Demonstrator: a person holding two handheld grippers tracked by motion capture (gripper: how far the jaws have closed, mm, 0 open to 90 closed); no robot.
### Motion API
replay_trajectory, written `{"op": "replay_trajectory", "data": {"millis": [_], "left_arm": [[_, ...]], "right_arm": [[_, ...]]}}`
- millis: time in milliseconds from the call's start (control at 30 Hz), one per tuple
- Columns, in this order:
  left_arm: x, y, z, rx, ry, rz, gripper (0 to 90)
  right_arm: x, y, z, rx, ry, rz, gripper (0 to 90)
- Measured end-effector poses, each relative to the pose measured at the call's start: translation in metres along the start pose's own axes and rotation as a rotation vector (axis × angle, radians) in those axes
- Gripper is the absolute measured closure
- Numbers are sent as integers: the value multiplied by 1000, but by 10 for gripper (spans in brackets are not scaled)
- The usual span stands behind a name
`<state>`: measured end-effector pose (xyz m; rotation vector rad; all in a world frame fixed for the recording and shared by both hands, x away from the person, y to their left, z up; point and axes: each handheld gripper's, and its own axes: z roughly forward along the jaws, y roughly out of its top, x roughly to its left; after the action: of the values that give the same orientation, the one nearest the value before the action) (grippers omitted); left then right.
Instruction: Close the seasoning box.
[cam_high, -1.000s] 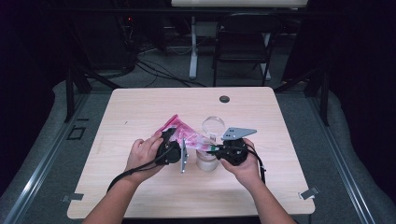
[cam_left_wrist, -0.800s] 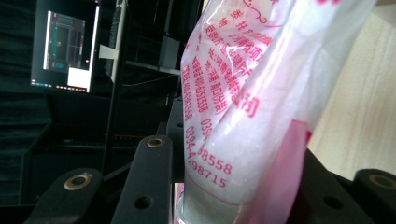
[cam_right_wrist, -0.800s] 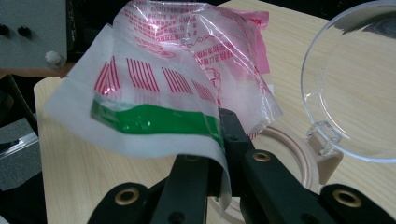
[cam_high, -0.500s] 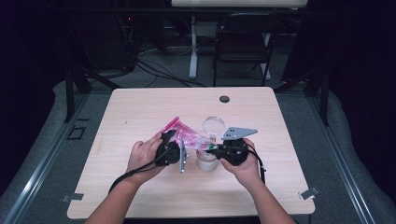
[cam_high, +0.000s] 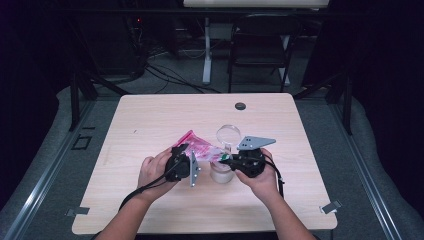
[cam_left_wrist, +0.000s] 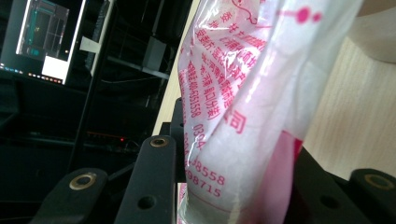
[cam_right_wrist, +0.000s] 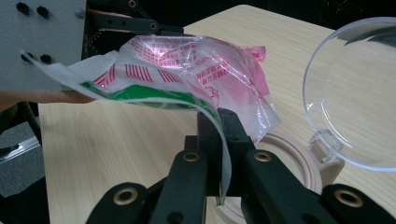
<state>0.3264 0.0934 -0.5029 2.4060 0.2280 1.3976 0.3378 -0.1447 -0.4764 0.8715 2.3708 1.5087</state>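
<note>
A dark room: folding chair (cam_high: 260, 55) and cables (cam_high: 170, 75) behind the wooden table (cam_high: 150, 120).

– How were the grippers built?
– Black jaws with brass-ringed holes were seen on the left gripper (cam_high: 186, 165) and right gripper (cam_high: 227, 161); grey three-cornered plates were mounted.
– And cables?
– Black ones were trailed; forearms were left bare.

Table lit from above, surroundings dark (close-up bag (cam_left_wrist: 243, 116) blurred).
</note>
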Motion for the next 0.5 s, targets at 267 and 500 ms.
{"op": "replay_trajectory", "data": {"millis": [267,500], "left_arm": [[-4,-6,1,-14,-27,-49,740],[-10,-9,4,-40,-51,-97,743]], "right_arm": [[4,1,2,11,2,-12,876],[5,1,2,11,-4,-19,863]]}}
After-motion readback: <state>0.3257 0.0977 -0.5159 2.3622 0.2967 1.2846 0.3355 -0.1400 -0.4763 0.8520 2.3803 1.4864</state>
